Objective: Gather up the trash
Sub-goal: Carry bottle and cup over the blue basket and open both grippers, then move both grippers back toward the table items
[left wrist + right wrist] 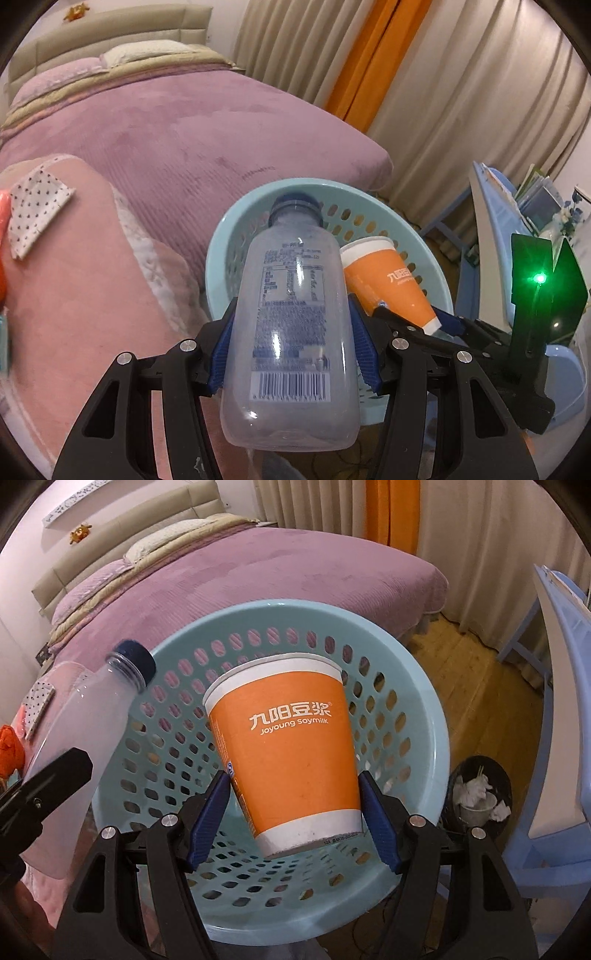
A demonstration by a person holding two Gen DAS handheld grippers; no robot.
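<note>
My left hand-held gripper point(295, 343) pinches a clear, blue-capped plastic bottle point(293, 317); my right hand-held gripper point(295, 812) pinches an orange soymilk paper cup point(291, 753). Both hang above the empty pale-blue perforated basket point(417, 709) beside the bed point(258, 576).

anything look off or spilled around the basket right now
No spill shows. The plastic bottle and the orange paper cup are each clamped in jaws above the light blue basket, which looks bare inside. Oddest is a small dark bin on the floor beside it, already holding crumpled tissues.
</note>
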